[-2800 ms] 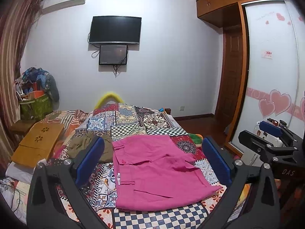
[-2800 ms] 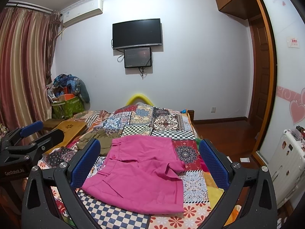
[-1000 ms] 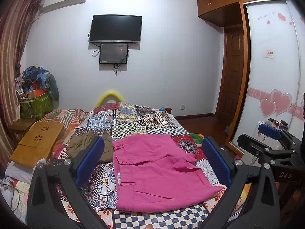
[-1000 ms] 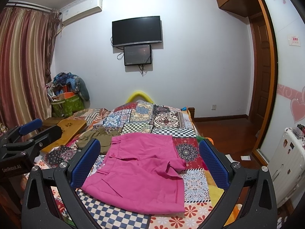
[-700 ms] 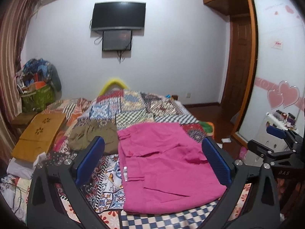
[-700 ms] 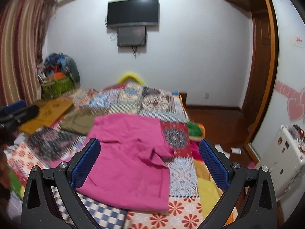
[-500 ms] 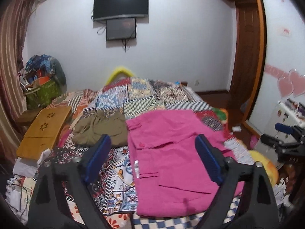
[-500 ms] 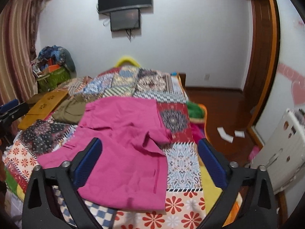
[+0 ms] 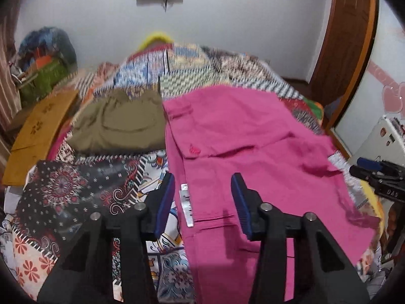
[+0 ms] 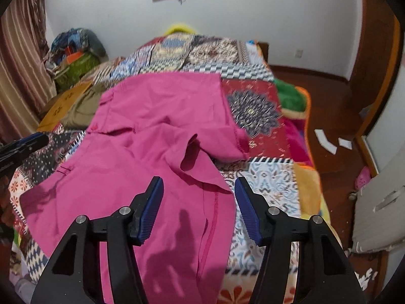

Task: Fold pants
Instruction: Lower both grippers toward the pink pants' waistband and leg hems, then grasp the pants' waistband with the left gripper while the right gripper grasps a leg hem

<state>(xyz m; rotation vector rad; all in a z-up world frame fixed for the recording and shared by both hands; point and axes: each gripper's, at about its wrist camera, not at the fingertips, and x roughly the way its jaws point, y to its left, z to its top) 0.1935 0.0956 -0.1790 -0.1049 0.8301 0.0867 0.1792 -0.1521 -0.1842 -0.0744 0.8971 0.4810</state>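
Note:
Bright pink pants (image 9: 240,147) lie spread on a patchwork bedspread (image 9: 76,187); they also show in the right wrist view (image 10: 141,136), rumpled in the middle. My left gripper (image 9: 202,197) is open, low over the pants' left edge by a white label (image 9: 186,202). My right gripper (image 10: 198,200) is open, low over the hem side near the right edge. Each gripper's body shows in the other's view, the right gripper (image 9: 379,177) and the left gripper (image 10: 20,147). Neither holds cloth.
A folded olive garment (image 9: 119,124) lies left of the pink pants. A wooden lap table (image 9: 38,126) sits at the bed's left edge. A green and orange blanket (image 10: 293,96) hangs off the right side. Paper scraps (image 10: 326,141) lie on the wooden floor. A white radiator (image 10: 379,207) stands at the right.
Both grippers have moved forward and tilted down toward the pants, and their jaws have narrowed from wide open to a smaller gap. The pants have not moved.

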